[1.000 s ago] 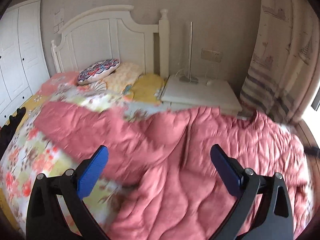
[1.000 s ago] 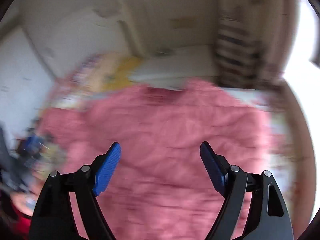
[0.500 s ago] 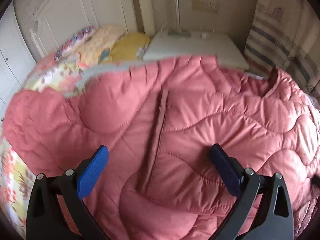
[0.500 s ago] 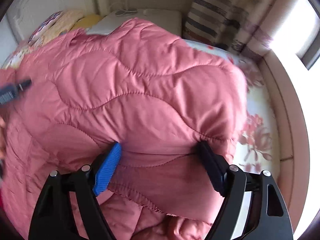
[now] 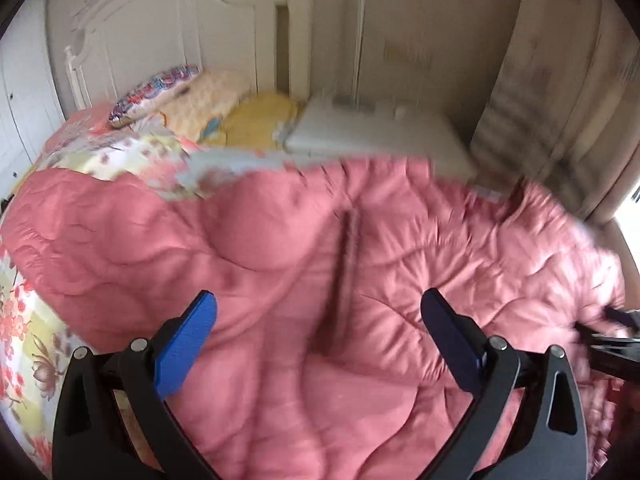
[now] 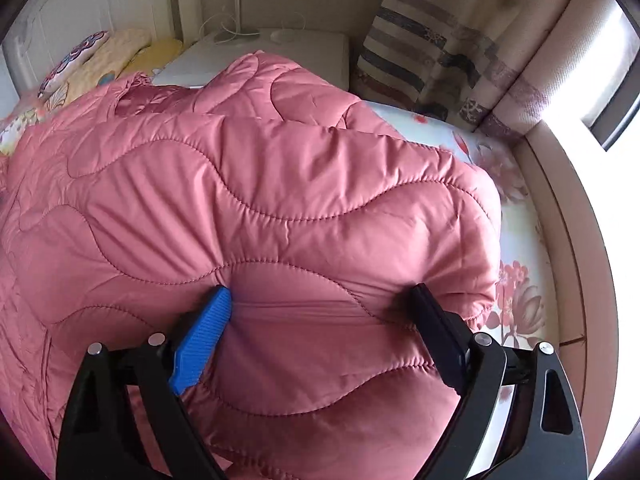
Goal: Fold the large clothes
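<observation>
A large pink quilted coat (image 5: pixel 280 248) lies spread over the bed, its dark front placket running down the middle. My left gripper (image 5: pixel 320 332) hovers just over it, open, with nothing pinched between the blue pads. In the right wrist view a folded-over part of the coat (image 6: pixel 280 184) bulges up between the fingers of my right gripper (image 6: pixel 322 312). Its jaws stand wide and are opening; the cloth still puckers at both pad tips. A dark blurred part of that gripper (image 5: pixel 612 344) shows at the right edge of the left wrist view.
The floral bed sheet (image 6: pixel 516 240) shows right of the coat, bounded by a wooden bed edge (image 6: pixel 572 240). Pillows (image 5: pixel 160 88) lie against the white headboard (image 5: pixel 160 32). A white nightstand (image 6: pixel 280 52) and a striped curtain (image 6: pixel 440 40) stand behind.
My right gripper came down onto the coat, took a fold between its fingers and now stands wider. The left gripper sank toward the coat and stayed open.
</observation>
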`<action>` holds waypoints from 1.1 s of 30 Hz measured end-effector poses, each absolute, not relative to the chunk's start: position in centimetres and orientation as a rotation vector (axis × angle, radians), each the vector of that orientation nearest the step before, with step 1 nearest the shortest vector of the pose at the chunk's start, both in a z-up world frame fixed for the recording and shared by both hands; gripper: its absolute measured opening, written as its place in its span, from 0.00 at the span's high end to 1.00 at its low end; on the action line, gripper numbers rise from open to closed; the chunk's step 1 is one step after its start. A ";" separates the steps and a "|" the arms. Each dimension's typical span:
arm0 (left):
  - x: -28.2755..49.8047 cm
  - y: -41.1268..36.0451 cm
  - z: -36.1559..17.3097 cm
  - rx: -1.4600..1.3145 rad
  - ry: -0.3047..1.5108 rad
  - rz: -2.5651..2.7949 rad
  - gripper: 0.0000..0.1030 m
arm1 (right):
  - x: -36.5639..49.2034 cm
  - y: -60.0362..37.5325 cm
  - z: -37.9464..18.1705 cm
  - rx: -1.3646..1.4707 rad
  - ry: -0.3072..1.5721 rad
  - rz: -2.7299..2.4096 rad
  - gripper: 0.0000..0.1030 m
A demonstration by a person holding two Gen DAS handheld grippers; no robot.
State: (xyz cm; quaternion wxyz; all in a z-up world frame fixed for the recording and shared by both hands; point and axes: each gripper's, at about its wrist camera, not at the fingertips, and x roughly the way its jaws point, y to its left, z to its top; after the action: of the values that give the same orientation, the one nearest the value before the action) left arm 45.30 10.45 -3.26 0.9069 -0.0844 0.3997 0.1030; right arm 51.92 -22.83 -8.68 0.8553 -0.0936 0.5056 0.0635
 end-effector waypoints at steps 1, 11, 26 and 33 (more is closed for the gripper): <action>44.0 12.3 -2.7 -0.223 0.813 0.184 0.02 | 51.9 -23.0 -8.6 -0.202 1.062 0.130 0.16; 38.0 30.2 -6.2 -0.597 0.863 0.477 0.03 | 52.0 -22.2 -8.5 -0.217 1.064 0.106 0.16; 41.6 36.1 -7.7 -0.660 0.844 0.482 0.32 | 51.8 -22.1 -8.4 -0.228 1.063 0.092 0.16; 41.3 38.5 -8.4 -0.733 0.842 0.463 0.89 | 51.7 -22.0 -8.3 -0.226 1.061 0.094 0.16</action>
State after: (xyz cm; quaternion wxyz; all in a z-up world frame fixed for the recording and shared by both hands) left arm 41.31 38.46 -8.35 0.8228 -0.3447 0.3959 0.2178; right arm 51.71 -22.03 -8.33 0.8554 -0.1076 0.5047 0.0447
